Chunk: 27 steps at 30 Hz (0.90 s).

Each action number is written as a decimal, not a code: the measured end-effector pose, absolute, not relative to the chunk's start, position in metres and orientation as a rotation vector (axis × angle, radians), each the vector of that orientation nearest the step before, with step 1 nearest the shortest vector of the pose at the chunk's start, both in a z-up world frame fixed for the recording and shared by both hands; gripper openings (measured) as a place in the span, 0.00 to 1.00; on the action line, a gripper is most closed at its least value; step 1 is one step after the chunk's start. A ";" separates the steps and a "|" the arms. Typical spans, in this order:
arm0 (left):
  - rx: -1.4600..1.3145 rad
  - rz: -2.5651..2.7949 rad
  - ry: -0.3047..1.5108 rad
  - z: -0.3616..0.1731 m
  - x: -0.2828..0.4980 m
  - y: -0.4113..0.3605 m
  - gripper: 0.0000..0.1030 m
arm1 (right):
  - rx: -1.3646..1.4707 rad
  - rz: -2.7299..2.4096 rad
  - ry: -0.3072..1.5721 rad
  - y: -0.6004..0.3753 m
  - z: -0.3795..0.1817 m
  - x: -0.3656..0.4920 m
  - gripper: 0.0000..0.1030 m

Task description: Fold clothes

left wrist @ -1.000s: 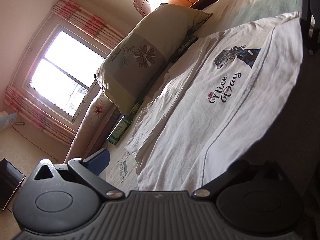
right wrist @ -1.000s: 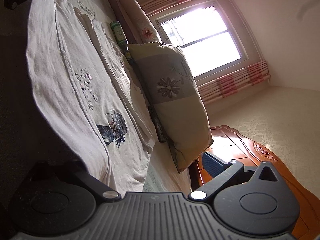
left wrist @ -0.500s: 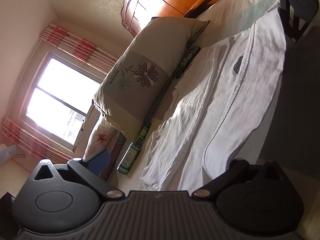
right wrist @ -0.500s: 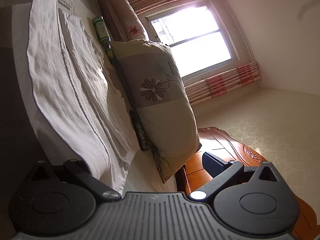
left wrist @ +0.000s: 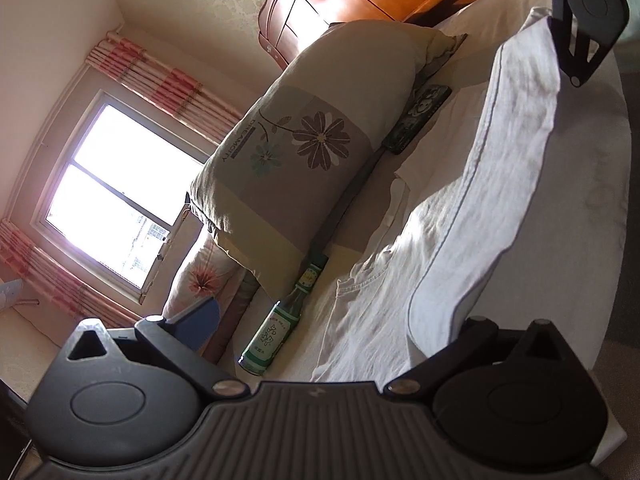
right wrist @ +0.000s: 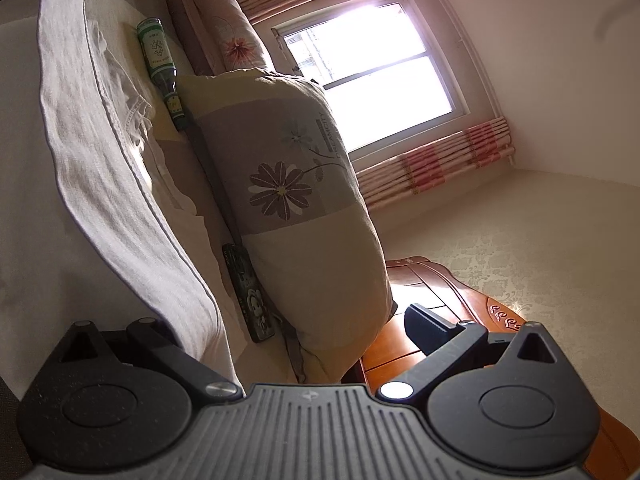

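The white shirt (left wrist: 492,216) now hangs in a tighter fold than a second ago; its picture and words have turned out of sight, so the fold looks about half done. The left tongs (left wrist: 320,344) pinch one end of the raised edge with the right-hand finger; the other finger stands wide apart. The right tongs (right wrist: 308,344) do the same at the other end. The shirt stretches between them, over the bed (left wrist: 376,184). The only container is a green bottle (left wrist: 276,328), lying past the left tongs beside the pillow (left wrist: 296,168); I cannot tell what is inside.
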<state>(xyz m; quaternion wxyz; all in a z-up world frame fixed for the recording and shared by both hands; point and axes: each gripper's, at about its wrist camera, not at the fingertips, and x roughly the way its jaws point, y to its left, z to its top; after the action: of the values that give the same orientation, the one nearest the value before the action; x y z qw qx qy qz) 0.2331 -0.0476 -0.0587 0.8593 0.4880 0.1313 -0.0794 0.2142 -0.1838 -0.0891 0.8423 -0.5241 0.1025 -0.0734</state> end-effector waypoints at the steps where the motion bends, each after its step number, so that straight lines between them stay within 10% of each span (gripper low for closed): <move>1: 1.018 -0.167 0.279 -0.059 0.240 -0.046 1.00 | -1.105 -0.156 0.216 -0.184 -0.089 0.222 1.00; 27: 0.794 -0.216 0.495 -0.094 0.337 -0.014 0.99 | -0.851 0.002 0.473 -0.215 -0.114 0.317 1.00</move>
<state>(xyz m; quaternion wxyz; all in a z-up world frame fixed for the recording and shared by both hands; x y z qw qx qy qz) 0.3367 -0.0139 -0.0945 0.8869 0.3819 0.2381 -0.1038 0.3171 -0.2154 -0.1143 0.8837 -0.4091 0.2273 0.0011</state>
